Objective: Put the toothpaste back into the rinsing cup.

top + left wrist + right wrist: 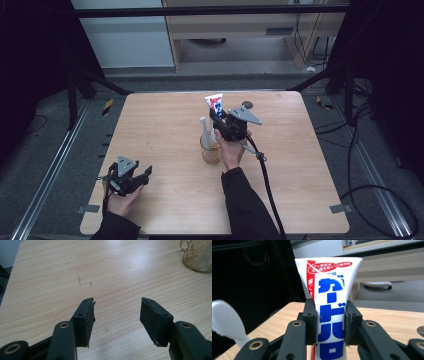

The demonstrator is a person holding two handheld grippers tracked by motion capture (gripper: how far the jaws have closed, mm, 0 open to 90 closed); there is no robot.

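Right tool (218,116) clamped on toothpaste tube (215,103); in the right gripper view both pads press the tube's (331,312) flanks, tube upright, flat crimped end uppermost, blue and red print facing the camera. Tube pokes above the tool, held just over the amber glass cup (210,150), which stands near the middle of the tabletop (165,130). White toothbrush (204,131) stands in the cup, leaning slightly, just beside the tube; its head (225,320) shows in the right gripper view to one side of the tool. Small dark round object (247,105) lies on the tabletop beyond the cup. Left tool (145,174) low over the tabletop, well apart from the cup, toward the near left corner; jaws apart, nothing between them. Cup's (197,255) base visible in the left gripper view.
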